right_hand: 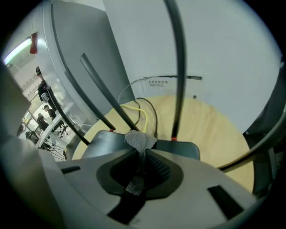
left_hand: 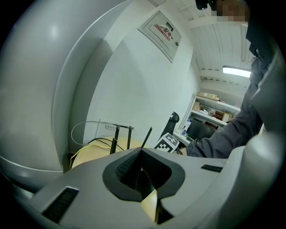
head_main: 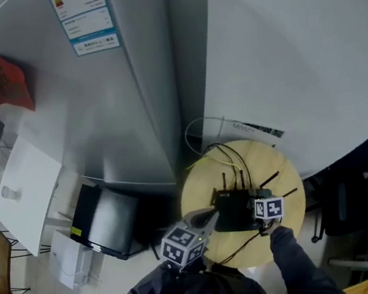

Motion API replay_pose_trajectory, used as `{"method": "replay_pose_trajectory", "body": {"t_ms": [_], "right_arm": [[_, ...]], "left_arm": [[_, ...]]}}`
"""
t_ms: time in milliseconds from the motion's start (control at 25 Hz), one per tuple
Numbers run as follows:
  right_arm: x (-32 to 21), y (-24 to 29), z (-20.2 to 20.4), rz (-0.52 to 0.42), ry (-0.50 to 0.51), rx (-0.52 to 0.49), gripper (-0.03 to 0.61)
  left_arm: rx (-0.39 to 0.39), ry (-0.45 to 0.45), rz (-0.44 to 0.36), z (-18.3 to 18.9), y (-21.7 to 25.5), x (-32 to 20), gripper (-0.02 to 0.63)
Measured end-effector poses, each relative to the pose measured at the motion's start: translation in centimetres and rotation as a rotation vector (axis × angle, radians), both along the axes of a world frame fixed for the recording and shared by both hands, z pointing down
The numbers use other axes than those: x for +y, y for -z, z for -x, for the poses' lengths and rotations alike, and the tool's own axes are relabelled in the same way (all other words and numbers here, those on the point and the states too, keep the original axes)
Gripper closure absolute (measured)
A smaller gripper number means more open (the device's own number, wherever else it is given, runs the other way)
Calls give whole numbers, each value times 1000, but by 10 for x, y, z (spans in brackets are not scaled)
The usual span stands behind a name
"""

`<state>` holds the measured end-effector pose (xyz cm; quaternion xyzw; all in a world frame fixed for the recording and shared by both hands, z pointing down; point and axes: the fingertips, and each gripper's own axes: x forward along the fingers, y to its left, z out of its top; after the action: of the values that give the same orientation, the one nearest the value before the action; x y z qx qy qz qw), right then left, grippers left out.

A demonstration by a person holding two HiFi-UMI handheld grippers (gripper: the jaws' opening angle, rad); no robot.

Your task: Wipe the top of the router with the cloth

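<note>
A black router (head_main: 233,210) with several upright antennas (head_main: 232,173) sits on a small round wooden table (head_main: 270,164). My right gripper (right_hand: 140,147) is shut on a small grey cloth (right_hand: 140,140), whose bunched end rests at the near edge of the router's dark top (right_hand: 181,148). In the head view the right gripper (head_main: 259,208) is at the router's right side. My left gripper (left_hand: 142,157) is shut with nothing in it and sits at the router's left (head_main: 210,217). Its view shows the antennas (left_hand: 117,136) and the right gripper's marker cube (left_hand: 168,142).
Yellow and black cables (right_hand: 142,112) run from the router's back, and a white cable loop (head_main: 198,128) lies against the curved white wall (head_main: 294,56). A grey cabinet (head_main: 115,105) stands left of the table. A black box (head_main: 106,221) is on the floor, and a dark chair (head_main: 340,211) stands at the right.
</note>
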<state>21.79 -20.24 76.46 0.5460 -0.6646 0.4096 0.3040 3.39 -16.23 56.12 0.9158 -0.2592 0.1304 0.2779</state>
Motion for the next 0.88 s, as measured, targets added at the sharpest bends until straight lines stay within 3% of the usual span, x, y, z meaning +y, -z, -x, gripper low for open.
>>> {"method": "replay_pose_trajectory", "body": {"t_ms": [280, 560, 720, 880], "right_arm": [[10, 2, -41, -13, -73, 75, 508], [16, 0, -61, -12, -83, 132, 508], [12, 10, -30, -54, -85, 35, 508], [3, 26, 40, -98, -4, -65, 508]], "left_arm": [[-5, -19, -5, -12, 2, 2, 614], [-9, -7, -3, -4, 1, 5, 614], [-18, 11, 4, 8, -2, 6, 614], [-8, 25, 1, 15, -1, 6, 614]]}}
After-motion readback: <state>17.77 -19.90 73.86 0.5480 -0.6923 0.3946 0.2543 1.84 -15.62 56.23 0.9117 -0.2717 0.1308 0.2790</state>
